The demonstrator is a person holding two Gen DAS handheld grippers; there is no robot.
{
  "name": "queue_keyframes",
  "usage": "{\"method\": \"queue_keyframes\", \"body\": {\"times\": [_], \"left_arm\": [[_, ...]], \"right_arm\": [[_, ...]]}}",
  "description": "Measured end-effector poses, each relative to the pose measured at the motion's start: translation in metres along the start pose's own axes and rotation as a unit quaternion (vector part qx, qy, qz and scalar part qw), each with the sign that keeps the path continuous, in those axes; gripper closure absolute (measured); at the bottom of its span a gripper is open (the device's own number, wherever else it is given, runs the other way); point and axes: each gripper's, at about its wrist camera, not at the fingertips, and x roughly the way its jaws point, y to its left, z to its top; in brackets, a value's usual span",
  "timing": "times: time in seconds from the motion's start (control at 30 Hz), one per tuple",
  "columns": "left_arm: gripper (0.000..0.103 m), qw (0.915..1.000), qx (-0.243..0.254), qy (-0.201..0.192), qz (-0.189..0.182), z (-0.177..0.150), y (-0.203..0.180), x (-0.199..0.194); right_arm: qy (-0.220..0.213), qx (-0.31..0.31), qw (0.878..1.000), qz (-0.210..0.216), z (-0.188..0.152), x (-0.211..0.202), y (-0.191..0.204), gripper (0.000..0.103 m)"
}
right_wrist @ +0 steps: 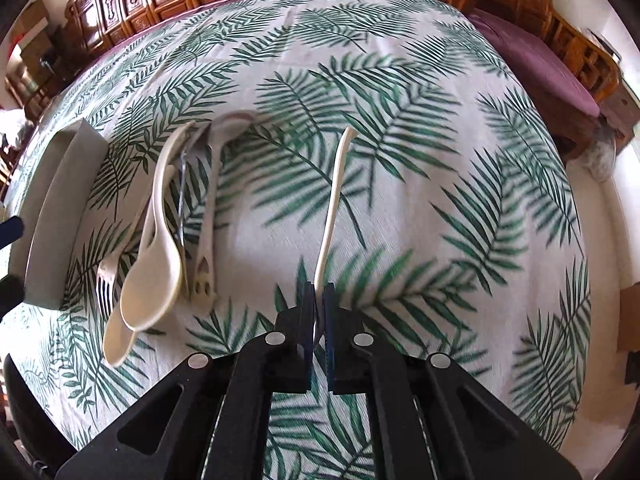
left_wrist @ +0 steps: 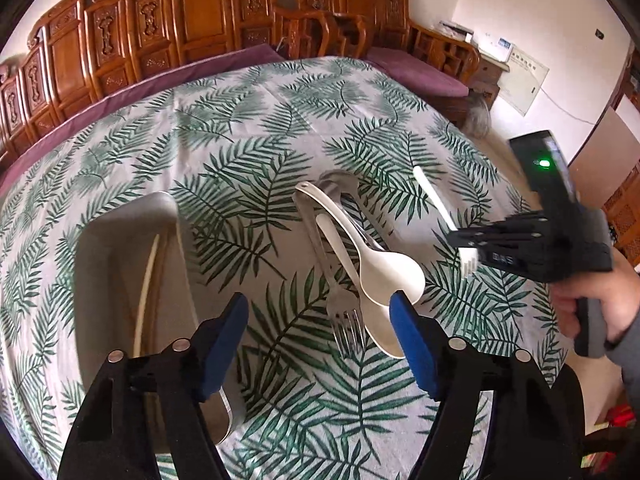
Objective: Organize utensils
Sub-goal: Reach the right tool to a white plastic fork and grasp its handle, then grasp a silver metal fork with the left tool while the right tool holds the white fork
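Table w/ palm-leaf cloth fills both views; carved wooden bench w/ purple cushion behind it.

Grey-white tray on cloth, left of the utensil pile; I see one pale stick-like item lying inside, can't ID it.

Utensil pile, mid-table: two cream plastic spoons stacked over a metal fork, tines toward me in L cam. R cam also shows a cream plastic fork just beside the spoons.

R gripper: held by a hand, jaws closed tight on a white plastic fork, gripped near tine end, handle pointing away, clear of the pile.

L gripper: jaws well apart, nothing between pads, hanging over the metal fork & spoon bowls; R-side blue pad overlaps spoon bowl in view, contact unclear.
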Motion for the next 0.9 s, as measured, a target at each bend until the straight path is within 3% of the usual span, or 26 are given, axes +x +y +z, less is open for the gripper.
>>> {"method": "queue_keyframes", "body": {"times": [0.3, 0.47, 0.63, 0.73, 0.83, 0.9], "left_arm": [[0.046, 0.9991, 0.013, 0.039, 0.002, 0.005, -0.01, 0.032], [0.059, 0.9975, 0.006, 0.071, 0.005, 0.011, -0.006, 0.057], [0.065, 0.9951, -0.007, 0.099, 0.0, 0.017, -0.002, 0.079], [0.069, 0.9944, -0.004, 0.106, 0.007, 0.022, -0.003, 0.087], [0.079, 0.9928, 0.002, 0.12, 0.005, 0.025, -0.005, 0.096], [0.079, 0.993, 0.001, 0.118, 0.007, 0.027, -0.005, 0.097]], "right_arm": [[-0.017, 0.004, 1.0, 0.006, -0.009, -0.004, -0.004, 0.098], [-0.027, -0.002, 1.0, 0.003, -0.013, -0.004, -0.002, 0.098], [-0.035, -0.004, 0.999, 0.0, -0.015, -0.004, -0.002, 0.097], [-0.038, -0.008, 0.999, 0.0, -0.016, -0.005, -0.002, 0.097], [-0.039, -0.01, 0.999, 0.0, -0.016, -0.004, -0.001, 0.097], [-0.041, -0.014, 0.999, -0.003, -0.017, -0.005, -0.001, 0.097]]}}
